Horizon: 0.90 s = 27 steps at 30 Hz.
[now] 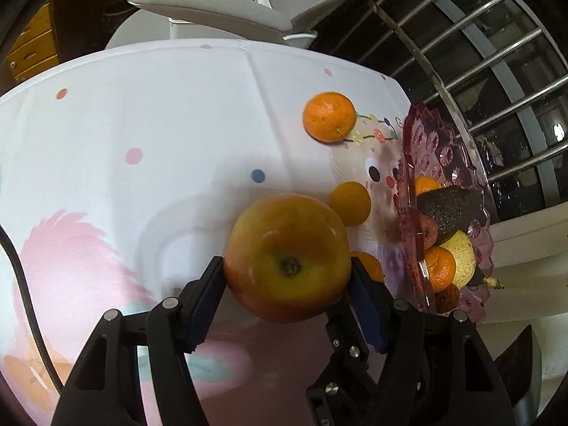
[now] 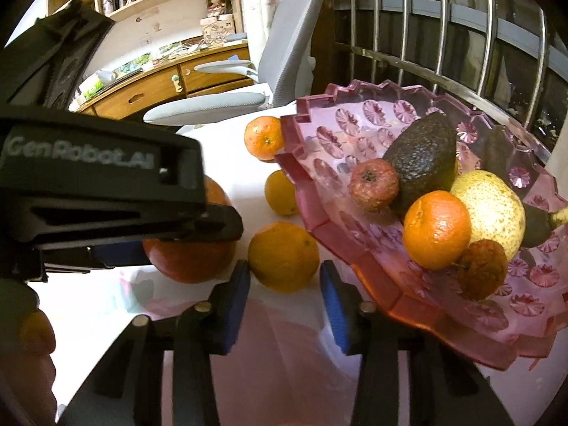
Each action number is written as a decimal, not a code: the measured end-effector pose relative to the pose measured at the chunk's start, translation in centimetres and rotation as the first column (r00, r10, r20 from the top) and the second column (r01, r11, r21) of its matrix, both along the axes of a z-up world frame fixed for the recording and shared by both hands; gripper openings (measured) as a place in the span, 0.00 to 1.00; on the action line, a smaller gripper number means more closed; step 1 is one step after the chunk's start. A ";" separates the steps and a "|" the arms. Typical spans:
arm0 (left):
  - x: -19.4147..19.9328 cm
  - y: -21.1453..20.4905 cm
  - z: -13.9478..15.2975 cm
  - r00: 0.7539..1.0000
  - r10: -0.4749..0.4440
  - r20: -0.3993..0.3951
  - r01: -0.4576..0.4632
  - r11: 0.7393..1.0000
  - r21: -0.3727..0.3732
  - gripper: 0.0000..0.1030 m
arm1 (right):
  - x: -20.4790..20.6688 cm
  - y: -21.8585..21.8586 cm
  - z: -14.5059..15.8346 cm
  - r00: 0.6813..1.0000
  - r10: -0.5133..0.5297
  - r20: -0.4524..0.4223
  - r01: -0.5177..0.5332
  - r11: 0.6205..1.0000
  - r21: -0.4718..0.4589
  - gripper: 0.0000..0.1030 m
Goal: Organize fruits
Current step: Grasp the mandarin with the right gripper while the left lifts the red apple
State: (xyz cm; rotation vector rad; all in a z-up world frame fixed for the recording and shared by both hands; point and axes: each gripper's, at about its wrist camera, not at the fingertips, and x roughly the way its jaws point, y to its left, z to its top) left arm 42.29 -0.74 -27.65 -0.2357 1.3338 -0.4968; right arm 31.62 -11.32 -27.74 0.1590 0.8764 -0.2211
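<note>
My left gripper is shut on a large red-yellow apple, stem end toward the camera, its blue pads pressing both sides. The same apple shows under the left gripper's black housing in the right wrist view, low over the cloth. My right gripper has its blue pads against the two sides of a small orange that lies on the cloth beside the pink glass bowl. That bowl holds an avocado, a pear, a mandarin and two small brownish fruits.
Two more oranges lie on the white dotted tablecloth left of the bowl. A grey office chair stands behind the table. Metal window bars run along the right, close behind the bowl.
</note>
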 end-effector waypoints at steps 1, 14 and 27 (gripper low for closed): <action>-0.1 0.3 0.1 1.000 0.005 0.003 -0.005 1.000 -0.001 0.64 | 0.0 0.0 0.0 1.000 0.000 0.002 0.000 1.000 -0.005 0.38; -3.3 4.2 3.3 0.996 0.066 0.058 -0.066 0.998 -0.002 0.64 | -1.6 1.0 0.6 0.998 0.059 -0.019 -0.058 0.998 0.024 0.37; -11.5 6.1 7.6 0.993 0.078 0.087 -0.078 0.997 -0.004 0.64 | -9.2 1.5 5.1 0.994 0.112 -0.016 -0.111 0.992 0.066 0.36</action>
